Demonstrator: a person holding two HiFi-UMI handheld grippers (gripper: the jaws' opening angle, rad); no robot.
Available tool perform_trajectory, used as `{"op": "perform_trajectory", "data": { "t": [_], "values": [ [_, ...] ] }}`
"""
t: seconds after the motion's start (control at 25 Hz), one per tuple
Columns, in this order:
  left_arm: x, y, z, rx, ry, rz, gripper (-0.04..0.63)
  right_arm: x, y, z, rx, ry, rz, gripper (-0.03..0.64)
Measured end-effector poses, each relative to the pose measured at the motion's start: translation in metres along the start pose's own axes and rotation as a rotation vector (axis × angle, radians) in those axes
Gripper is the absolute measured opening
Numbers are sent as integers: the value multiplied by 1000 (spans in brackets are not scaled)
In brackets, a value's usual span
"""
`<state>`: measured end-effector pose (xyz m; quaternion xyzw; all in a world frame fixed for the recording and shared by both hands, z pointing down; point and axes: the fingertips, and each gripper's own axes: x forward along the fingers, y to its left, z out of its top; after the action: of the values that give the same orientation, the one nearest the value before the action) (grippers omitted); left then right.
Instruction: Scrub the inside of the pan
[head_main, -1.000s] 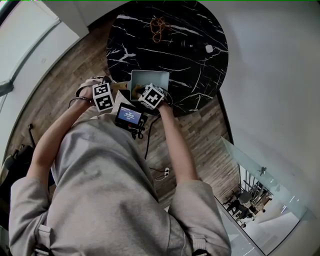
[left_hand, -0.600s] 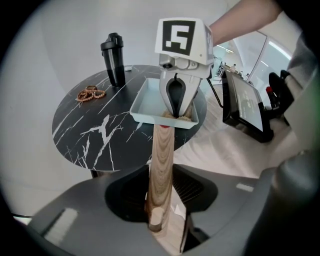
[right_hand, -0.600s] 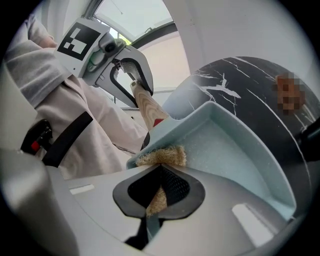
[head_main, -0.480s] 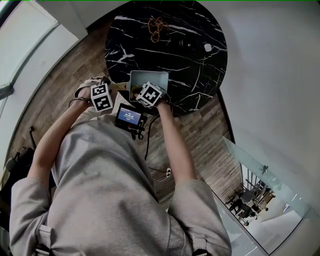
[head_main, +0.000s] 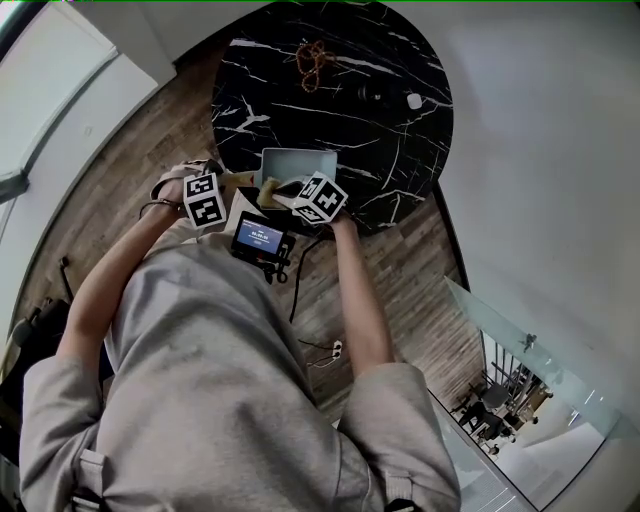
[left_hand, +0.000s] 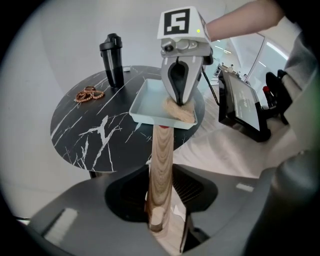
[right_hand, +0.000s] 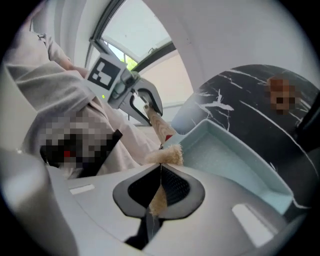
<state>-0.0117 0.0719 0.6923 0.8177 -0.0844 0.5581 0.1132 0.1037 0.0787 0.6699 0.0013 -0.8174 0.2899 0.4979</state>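
Both tools are engaged: left gripper (left_hand: 159, 220) clamped on the wooden handle (left_hand: 161, 165) of the pan (right_hand: 225, 155), right gripper (right_hand: 159, 197) pinching a tan scrubber (right_hand: 165, 156) at its near corner. On the marble table (left_hand: 95, 135), a black tumbler (left_hand: 112, 59) and beads (left_hand: 89, 93) sit well apart, obstructing nothing.

wooden handle (left_hand: 161, 165), glossy marble table (left_hand: 100, 132)

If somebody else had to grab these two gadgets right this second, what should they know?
Left gripper: shut on the wooden handle of the pan, steadying it.
Right gripper: shut on the tan scrub pad, which sits at the pan's near edge, by the handle.
The pan, pale blue and square, is on the black marble table.
Done: scrubbing appears under way; how much is clean cannot be told.
Left: work the pad across the rest of the inside.
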Motion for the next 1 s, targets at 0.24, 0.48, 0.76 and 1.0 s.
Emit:
{"op": "perform_trajectory", "data": {
  "t": [0.24, 0.48, 0.76, 1.0],
  "values": [
    [-2, -2, 3, 23, -37, -4, 141, -59, -47, -17, 153, -150, -340, 20],
    [-1, -2, 3, 31, -47, 3, 140, -74, -97, -62, 291, -32, -653, 20],
    [-1, 0, 4, 55, -67, 36, 140, -60, -106, -72, 312, -6, -638, 20],
    [3, 0, 3, 63, -61, 45, 140, -40, -107, -69, 323, 18, -623, 20]
  ]
}}
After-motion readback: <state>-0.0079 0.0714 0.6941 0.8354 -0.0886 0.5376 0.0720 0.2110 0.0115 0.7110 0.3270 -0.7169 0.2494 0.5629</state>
